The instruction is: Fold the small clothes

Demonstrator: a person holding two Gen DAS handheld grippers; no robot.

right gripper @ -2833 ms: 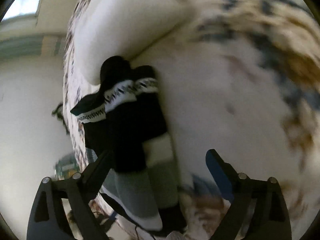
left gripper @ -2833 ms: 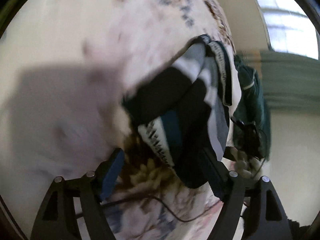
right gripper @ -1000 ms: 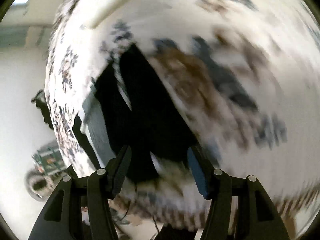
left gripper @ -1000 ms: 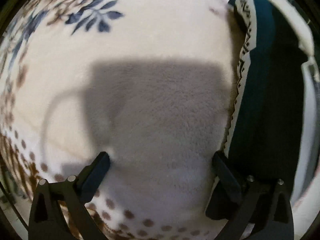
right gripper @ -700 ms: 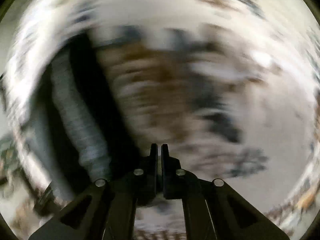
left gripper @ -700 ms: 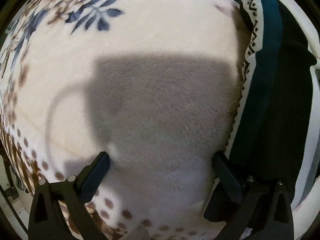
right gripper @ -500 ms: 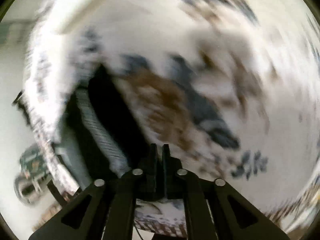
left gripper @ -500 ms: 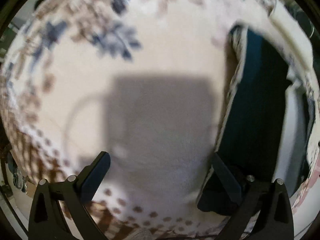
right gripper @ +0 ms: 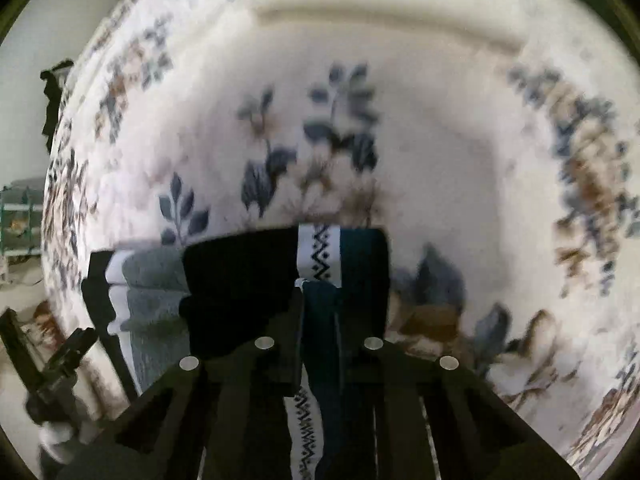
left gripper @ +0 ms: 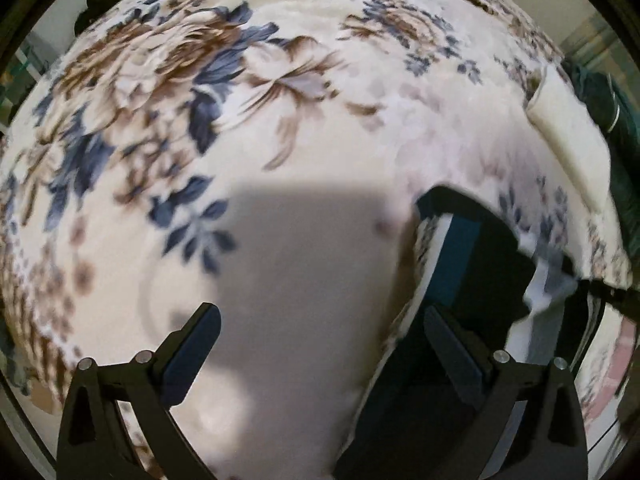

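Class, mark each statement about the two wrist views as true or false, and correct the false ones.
1. The right gripper is shut on the sock. True.
2. The left gripper is shut on the blanket. False: its fingers stand wide apart over the floral blanket, holding nothing.
3. The sock carries a white band with a black zigzag pattern. True.
4. The blanket is plain grey. False: it is cream with blue and brown flowers.
5. In the left wrist view, the sock lies to the left of both fingers. False: it lies at the right, by the right finger.
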